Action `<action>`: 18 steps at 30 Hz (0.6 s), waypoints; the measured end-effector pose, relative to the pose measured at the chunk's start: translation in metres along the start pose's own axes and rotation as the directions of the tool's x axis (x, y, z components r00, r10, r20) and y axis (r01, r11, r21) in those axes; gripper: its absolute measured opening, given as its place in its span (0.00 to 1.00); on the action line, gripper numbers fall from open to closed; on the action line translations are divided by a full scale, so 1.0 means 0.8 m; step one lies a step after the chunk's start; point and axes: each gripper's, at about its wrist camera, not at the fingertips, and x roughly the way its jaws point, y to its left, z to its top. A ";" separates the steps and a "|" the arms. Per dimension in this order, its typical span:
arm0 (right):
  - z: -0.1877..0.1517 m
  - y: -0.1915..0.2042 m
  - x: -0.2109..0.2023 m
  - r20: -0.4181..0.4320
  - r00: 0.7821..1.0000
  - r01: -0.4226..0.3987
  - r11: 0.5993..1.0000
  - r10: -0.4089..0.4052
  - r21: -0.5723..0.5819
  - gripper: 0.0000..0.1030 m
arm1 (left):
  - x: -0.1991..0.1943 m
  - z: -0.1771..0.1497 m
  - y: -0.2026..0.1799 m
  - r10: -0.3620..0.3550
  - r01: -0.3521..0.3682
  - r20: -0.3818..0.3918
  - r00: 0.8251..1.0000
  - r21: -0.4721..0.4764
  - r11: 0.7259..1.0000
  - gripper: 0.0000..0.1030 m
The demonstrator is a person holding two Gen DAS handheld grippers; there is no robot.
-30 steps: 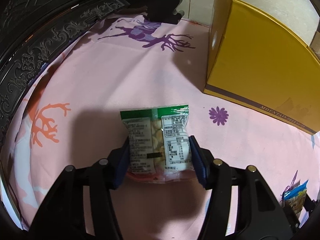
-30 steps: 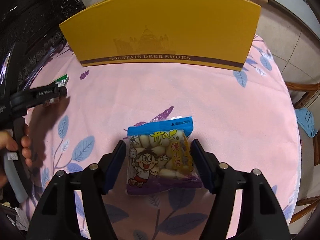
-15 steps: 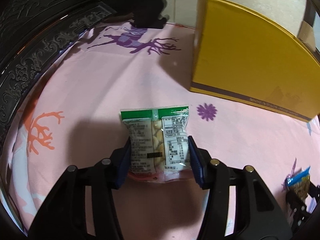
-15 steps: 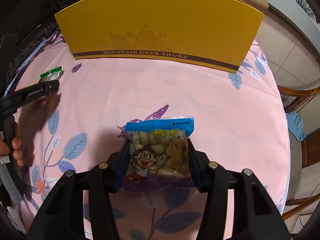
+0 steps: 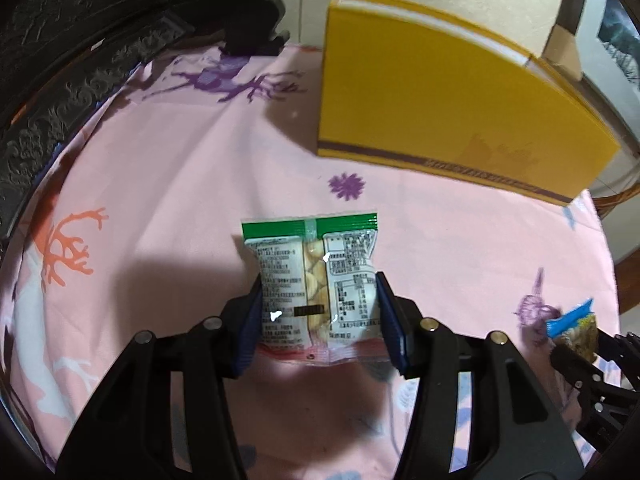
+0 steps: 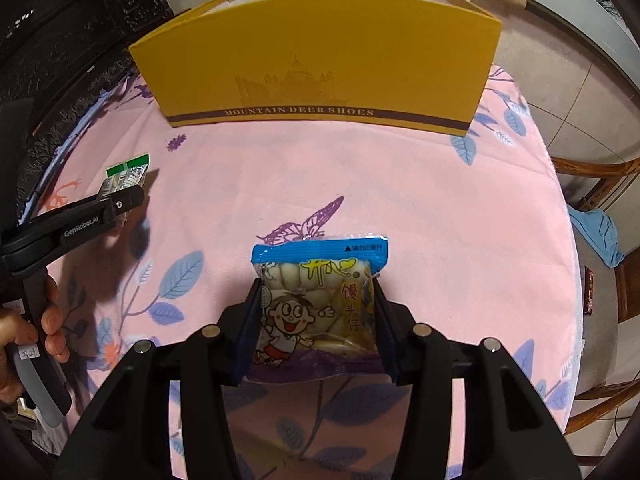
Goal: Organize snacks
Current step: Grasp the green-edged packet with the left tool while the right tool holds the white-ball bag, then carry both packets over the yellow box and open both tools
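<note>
Each claw was clamped on a snack above the pink tabletop [image 6: 400, 184]: the left claw [image 5: 318, 312] held the green-topped packet [image 5: 316, 280], the right claw [image 6: 316, 320] the blue-topped packet [image 6: 320, 300]. Both looked light, soft and crinkly, best gripped across the sides, with the yellow box [image 6: 320, 64] standing open beyond

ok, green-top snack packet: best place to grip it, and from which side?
Across the lower body, fingers on the two long side edges, approaching from the bottom seam end. The green-top packet is flat and soft and pinches in there; the left gripper holds it this way now.
</note>
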 end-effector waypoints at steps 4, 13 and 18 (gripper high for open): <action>0.007 0.002 -0.017 0.027 1.000 -0.014 1.000 0.014 -0.003 0.49 | -0.030 0.012 -0.004 -0.031 0.031 0.044 0.999 0.015 0.999 0.51; 0.069 0.004 -0.091 0.198 0.979 -0.059 0.998 0.056 0.010 0.49 | -0.111 0.078 -0.006 -0.103 0.106 0.181 0.978 -0.007 0.994 0.51; 0.137 -0.008 -0.118 0.303 0.951 -0.074 0.997 0.068 0.007 0.49 | -0.133 0.144 -0.025 -0.178 0.190 0.242 0.954 -0.028 0.981 0.51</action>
